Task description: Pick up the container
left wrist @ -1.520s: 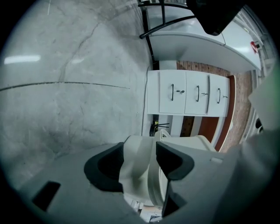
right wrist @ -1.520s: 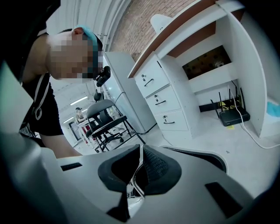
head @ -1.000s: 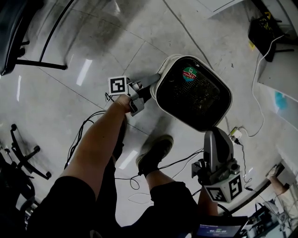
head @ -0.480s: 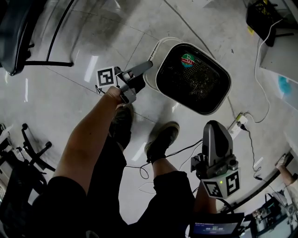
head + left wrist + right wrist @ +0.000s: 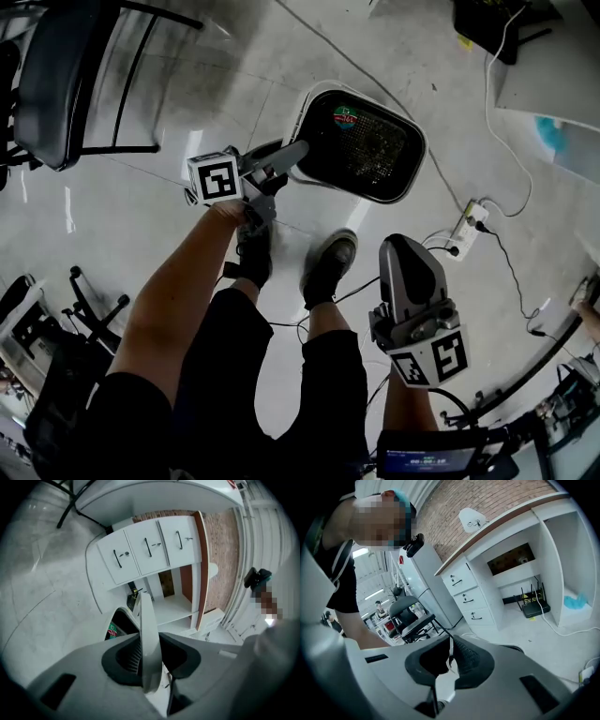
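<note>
Gripping container point(image 5: 300, 117) rim: left claw point(image 5: 295, 150), jaws just closing, clamps thin stiff lip. Looks light, may swing off one edge. Right claw point(image 5: 401, 248) closed, empty.

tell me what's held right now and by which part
The left gripper, its jaws just closed further, clamps the white container by its rim. The right gripper, shut, holds nothing.

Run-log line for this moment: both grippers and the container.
left gripper: jaws just closed on container rim | right gripper: jaws shut, empty

White container point(image 5: 146, 616) in left claw point(image 5: 150, 656)
</note>
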